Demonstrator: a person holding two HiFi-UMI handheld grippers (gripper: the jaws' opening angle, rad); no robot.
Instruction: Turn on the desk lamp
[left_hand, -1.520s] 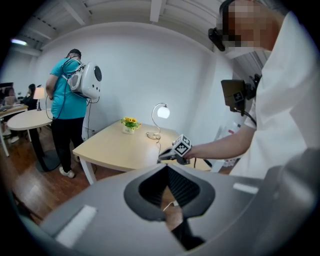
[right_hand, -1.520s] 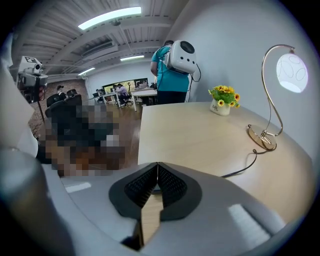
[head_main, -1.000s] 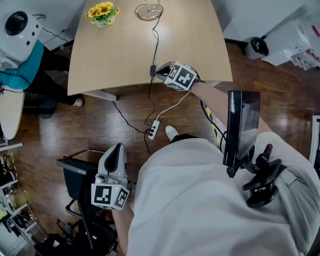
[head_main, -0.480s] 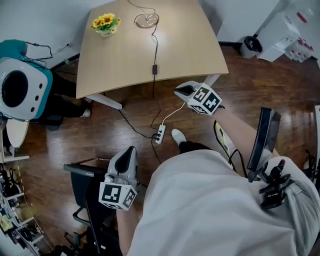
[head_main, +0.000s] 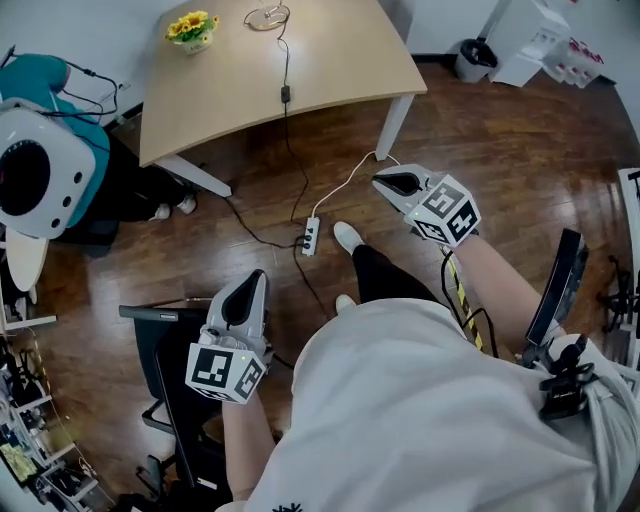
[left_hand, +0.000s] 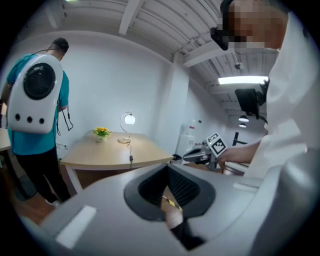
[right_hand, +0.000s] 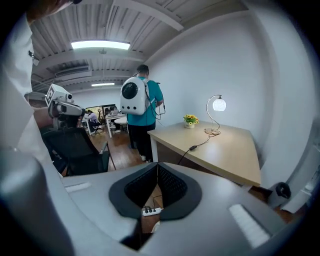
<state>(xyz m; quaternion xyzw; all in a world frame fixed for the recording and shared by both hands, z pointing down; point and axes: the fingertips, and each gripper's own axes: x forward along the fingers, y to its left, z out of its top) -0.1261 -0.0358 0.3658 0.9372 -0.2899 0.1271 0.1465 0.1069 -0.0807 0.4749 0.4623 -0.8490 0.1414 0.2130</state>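
The desk lamp (right_hand: 217, 112) stands at the far end of the wooden table (right_hand: 235, 155), its round globe glowing white; it shines likewise as the lamp (left_hand: 127, 125) in the left gripper view. In the head view only the lamp base (head_main: 266, 15) shows, and its cord runs over an inline switch (head_main: 285, 93) down to a power strip (head_main: 309, 236) on the floor. My right gripper (head_main: 400, 184) hangs shut and empty over the floor, well short of the table. My left gripper (head_main: 243, 300) is shut and empty too, low beside my body.
A pot of yellow flowers (head_main: 193, 27) sits near the lamp. A person in teal with a white backpack (head_main: 35, 170) stands left of the table. A black chair (head_main: 160, 345) is beside my left gripper. A bin (head_main: 472, 58) stands at the back right.
I have backed away from the table. My right gripper left the cord switch at the table edge and now hangs over the floor. The left gripper stayed low.
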